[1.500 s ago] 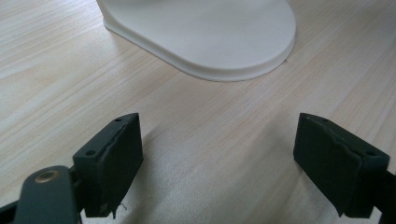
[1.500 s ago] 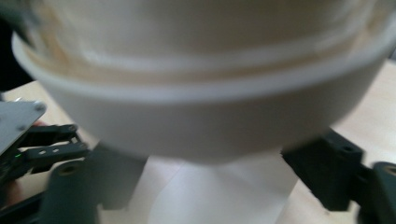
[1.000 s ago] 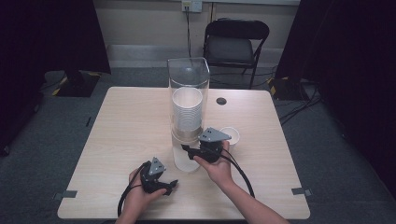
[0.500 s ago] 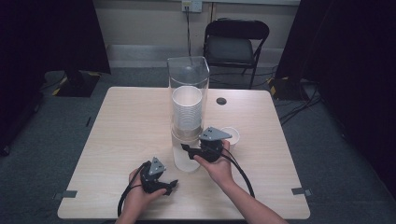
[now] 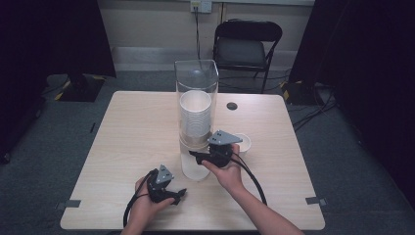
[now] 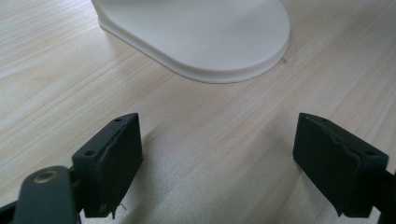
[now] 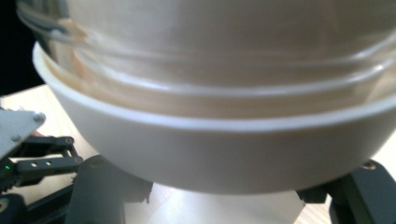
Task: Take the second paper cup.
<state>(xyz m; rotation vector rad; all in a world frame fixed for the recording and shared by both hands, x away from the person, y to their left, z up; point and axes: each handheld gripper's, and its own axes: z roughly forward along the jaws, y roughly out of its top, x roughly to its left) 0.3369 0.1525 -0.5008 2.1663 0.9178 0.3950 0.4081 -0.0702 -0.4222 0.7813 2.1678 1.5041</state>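
1. Setup: a clear plastic tube dispenser stands on the pale wooden table, loaded with a stack of white paper cups. The work in hand looks like drawing a cup out from the bottom.
2. The right gripper is at the foot of the tube. In the right gripper view its jaws are clenched on either side of the lowest cup, which hangs just under the dispenser's white collar. The jaws have just been opening a little, with the cup between them.
3. The left gripper rests on the table near the person. Its jaws are released and wide apart with nothing between them, and they point at the dispenser's flat white base.
4. Risk: the thin cup wall could crush or slip if the squeeze is off, since the hold is low on the taper.
5. Risk: two nested cups could come down together, as friction binds them.
6. Risk: a sideways pull could tip or drag the tall tube, since the left gripper is not bracing the base.
7. Count:
   - Two grippers.
   - One dispenser.
   - One loose white paper cup, standing just beside the right hand.
   - One small dark disc on the table.
   - One black folding chair beyond the table.
   - The stacked cups are too tightly nested to count.
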